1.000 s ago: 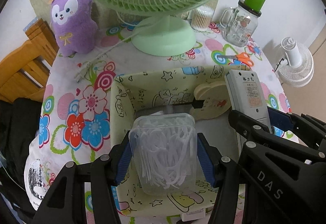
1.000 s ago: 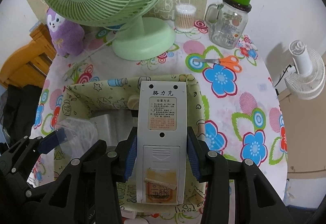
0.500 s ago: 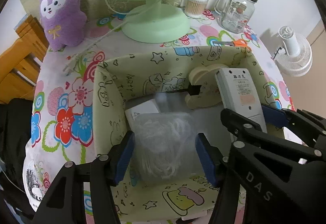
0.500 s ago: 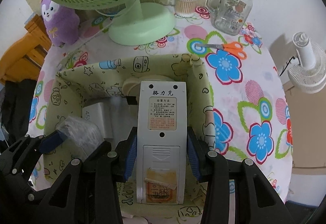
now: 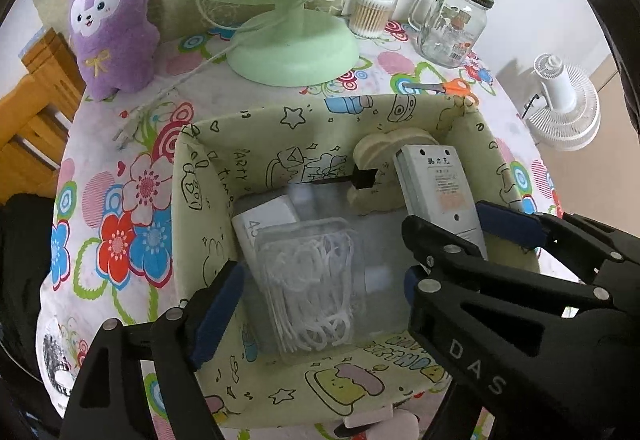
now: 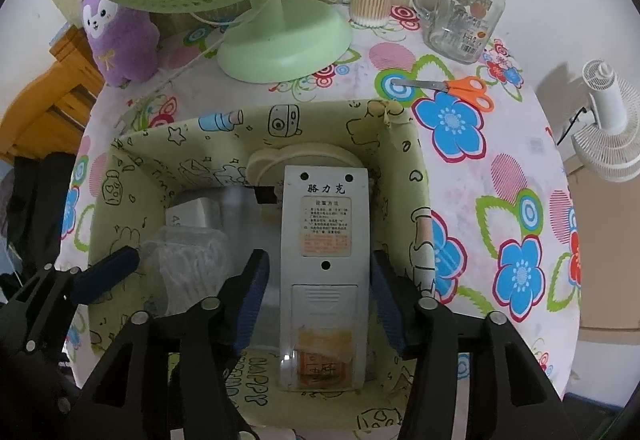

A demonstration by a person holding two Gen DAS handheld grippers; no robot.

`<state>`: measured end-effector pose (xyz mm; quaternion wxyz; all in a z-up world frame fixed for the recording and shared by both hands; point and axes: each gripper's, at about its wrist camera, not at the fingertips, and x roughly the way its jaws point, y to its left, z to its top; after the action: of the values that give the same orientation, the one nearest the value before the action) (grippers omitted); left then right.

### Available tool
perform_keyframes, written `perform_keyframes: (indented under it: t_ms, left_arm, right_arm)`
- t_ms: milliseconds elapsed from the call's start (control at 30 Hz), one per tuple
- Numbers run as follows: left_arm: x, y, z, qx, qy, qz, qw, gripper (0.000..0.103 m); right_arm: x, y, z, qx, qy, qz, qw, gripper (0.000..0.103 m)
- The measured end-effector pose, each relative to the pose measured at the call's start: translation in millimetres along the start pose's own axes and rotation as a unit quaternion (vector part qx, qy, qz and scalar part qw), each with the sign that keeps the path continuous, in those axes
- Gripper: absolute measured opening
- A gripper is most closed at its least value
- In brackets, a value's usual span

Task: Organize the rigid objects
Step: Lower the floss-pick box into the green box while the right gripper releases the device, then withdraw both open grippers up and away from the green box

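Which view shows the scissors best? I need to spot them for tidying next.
The right wrist view: the scissors lie whole on the tablecloth beyond the bin. In the left wrist view the bin's rim hides part of them.

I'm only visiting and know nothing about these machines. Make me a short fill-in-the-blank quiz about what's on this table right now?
1. The clear box of floss picks lies inside the patterned fabric ____.
2. The scissors on the tablecloth have ____ handles.
3. The glass jar wears a ____ lid.
4. The plush toy beside the fan is ____.

Missing words: bin; orange; green; purple
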<state>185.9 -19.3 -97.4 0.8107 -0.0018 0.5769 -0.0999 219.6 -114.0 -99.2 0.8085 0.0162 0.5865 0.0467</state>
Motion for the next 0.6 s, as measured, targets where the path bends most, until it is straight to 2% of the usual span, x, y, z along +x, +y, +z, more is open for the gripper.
perform_keyframes:
  t_ms: [200,233,300,367,600]
  left_arm:
    - [-9,2,-3,-0.004,-0.004,-0.006,1.0,0.084]
    - [-11,3,-3,-0.006,-0.006,-0.008,0.9999,0.086]
    - [-16,6,-4,-0.013,-0.014,-0.002,0.9998,0.094]
    - [-21,7,-3,-0.016,-0.017,-0.011,0.9997,0.095]
    - [-33,3,-5,-0.011,-0.028,0.0,0.9995,0.1]
  right_arm:
    - [-10,0,-2,-0.002,-0.012,0.005,1.0,0.061]
    - [-11,0,-3,-0.002,-0.014,0.004,1.0,0.062]
    - [-19,-1,-4,0.001,-0.028,-0.003,1.0,0.072]
    - [-25,-2,-5,0.004,-0.038,0.008,0.999,0.073]
    - [-46,-4,-10,-0.002,-0.057,0.012,0.998,0.08]
